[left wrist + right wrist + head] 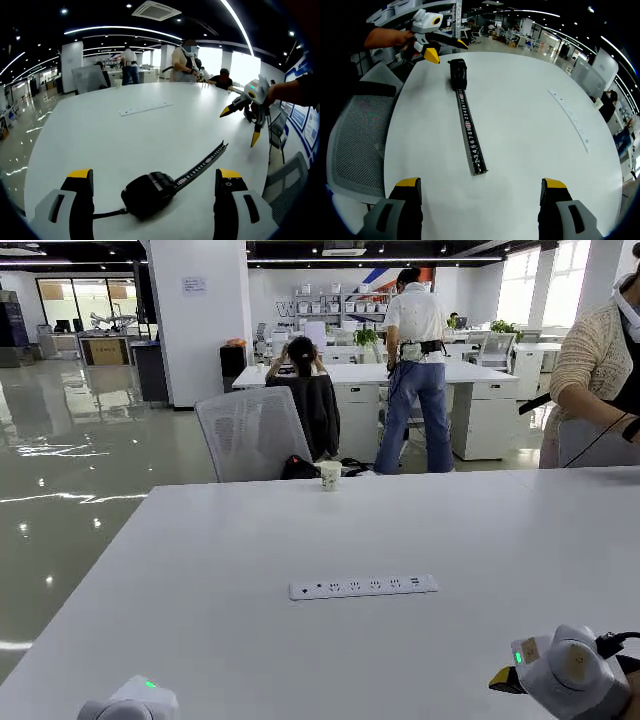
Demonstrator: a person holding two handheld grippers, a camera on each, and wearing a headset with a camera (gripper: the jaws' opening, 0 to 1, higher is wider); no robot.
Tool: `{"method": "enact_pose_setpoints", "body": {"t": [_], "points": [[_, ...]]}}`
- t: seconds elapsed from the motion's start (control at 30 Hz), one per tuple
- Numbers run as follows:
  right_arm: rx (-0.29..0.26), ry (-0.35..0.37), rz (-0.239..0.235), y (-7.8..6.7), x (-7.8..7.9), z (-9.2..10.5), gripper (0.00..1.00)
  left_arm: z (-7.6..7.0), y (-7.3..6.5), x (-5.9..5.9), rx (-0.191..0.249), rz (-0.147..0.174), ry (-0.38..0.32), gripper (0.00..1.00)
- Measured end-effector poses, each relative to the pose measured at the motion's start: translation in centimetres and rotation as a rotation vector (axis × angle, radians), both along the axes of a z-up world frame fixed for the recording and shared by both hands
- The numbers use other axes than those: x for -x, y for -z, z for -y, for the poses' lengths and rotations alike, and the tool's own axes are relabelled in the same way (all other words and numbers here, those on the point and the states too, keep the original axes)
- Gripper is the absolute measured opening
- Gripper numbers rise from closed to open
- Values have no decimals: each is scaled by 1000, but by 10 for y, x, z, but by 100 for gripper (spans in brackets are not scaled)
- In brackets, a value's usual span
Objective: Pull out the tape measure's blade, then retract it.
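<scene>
A black tape measure lies on the white table, right between the wide-apart jaws of my left gripper. That gripper is open and holds nothing. The blade is pulled out flat and points toward my right gripper, which hovers open above the table. In the right gripper view the blade runs from the case to a tip just ahead of my open right gripper. My left gripper hangs open beside the case. Both grippers' bodies, left and right, peek in at the head view's bottom edge.
A white power strip lies mid-table and a paper cup stands at the far edge. A grey mesh chair sits at the table's near side. A person stands at the right, others work at desks behind.
</scene>
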State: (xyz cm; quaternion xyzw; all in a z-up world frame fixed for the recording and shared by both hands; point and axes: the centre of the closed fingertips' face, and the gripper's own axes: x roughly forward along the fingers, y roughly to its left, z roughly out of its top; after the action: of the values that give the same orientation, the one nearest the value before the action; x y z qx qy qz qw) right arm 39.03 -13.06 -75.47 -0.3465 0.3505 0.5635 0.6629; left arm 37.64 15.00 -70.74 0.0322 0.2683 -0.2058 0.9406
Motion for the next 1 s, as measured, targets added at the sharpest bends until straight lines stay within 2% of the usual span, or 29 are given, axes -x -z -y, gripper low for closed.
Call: {"method": "enact_pose_setpoints", "body": {"t": [0.2, 0.47, 0.63, 0.77, 0.87, 0.9, 0.93, 1.0], "points": [[14, -14, -12, 6, -7, -6, 99, 0, 11, -5, -24, 12, -61, 99], [39, -64, -38, 17, -7, -10, 99, 1, 24, -6, -36, 15, -86, 99], [51, -70, -47, 25, -8, -14, 99, -4, 29, -8, -19, 32, -135, 99], [57, -80, -46, 29, -8, -17, 99, -6, 34, -10, 0, 30, -183, 99], [58, -82, -54, 31, -10, -18, 97, -9, 35, -12, 39, 41, -219, 99], [58, -87, -53, 31, -9, -19, 95, -10, 35, -13, 24, 48, -223, 99], [59, -93, -48, 31, -10, -20, 94, -10, 34, -14, 2, 68, -224, 99], [61, -95, -54, 33, -10, -20, 90, -10, 35, -13, 3, 72, -232, 99]]}}
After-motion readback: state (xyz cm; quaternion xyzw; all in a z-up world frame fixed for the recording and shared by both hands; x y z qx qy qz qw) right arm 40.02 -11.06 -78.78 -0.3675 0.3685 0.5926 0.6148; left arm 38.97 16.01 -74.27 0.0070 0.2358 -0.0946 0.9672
